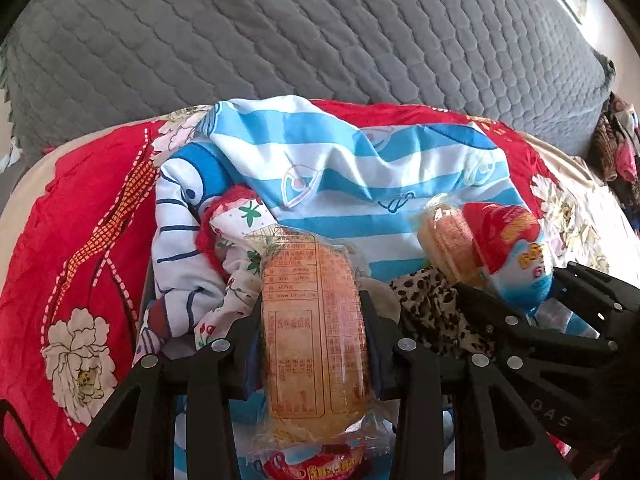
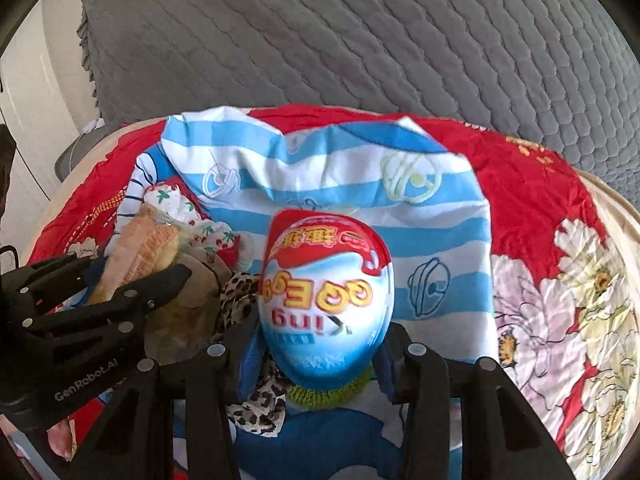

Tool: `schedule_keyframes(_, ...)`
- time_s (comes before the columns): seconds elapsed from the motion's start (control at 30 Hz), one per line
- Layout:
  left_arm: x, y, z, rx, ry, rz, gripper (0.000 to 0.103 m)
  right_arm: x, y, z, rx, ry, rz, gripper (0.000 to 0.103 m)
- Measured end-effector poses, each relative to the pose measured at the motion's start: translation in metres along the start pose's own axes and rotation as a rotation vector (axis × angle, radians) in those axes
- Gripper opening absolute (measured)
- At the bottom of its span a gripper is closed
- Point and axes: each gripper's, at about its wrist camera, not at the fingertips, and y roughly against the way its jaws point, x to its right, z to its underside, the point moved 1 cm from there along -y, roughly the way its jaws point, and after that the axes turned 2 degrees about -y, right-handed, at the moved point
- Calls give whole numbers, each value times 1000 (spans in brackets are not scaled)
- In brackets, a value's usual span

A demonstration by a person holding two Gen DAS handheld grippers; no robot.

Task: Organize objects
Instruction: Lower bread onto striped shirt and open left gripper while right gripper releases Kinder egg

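My left gripper (image 1: 312, 320) is shut on a clear-wrapped orange cake packet (image 1: 314, 336), held upright over a pile of clothes. My right gripper (image 2: 324, 344) is shut on a red, white and blue egg-shaped snack pack (image 2: 326, 296). In the left wrist view the right gripper (image 1: 516, 292) stands at the right with that egg pack (image 1: 516, 256); another wrapped cake (image 1: 448, 248) shows just behind it. In the right wrist view the left gripper (image 2: 132, 280) stands at the left with its cake packet (image 2: 140, 248).
A blue-and-white striped cloth (image 1: 340, 168) lies crumpled over a red floral sheet (image 1: 80, 240). A cherry-print cloth (image 1: 236, 248) and a leopard-print cloth (image 1: 432, 312) lie beneath the grippers. A grey quilted cover (image 1: 280, 32) fills the back. A green knitted piece (image 2: 332, 394) sits under the egg pack.
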Motion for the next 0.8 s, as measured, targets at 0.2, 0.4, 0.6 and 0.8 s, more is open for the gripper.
schedule_keyframes(0.2,-6,9,-1,29,14,7,57,0,2,1,19,-13,-10,46)
schedule_keyframes(0.4,-2,18,-3,49,-21,-21,67,2,6,0,22,-22,-1,53)
schedule_keyframes(0.6,-7,26,-3,56,-12,-27,71,2,18,-1,29,-22,22,65)
schedule_keyframes(0.8,-13,33,3,59,-3,-31,75,0,26,2,31,-7,33,73)
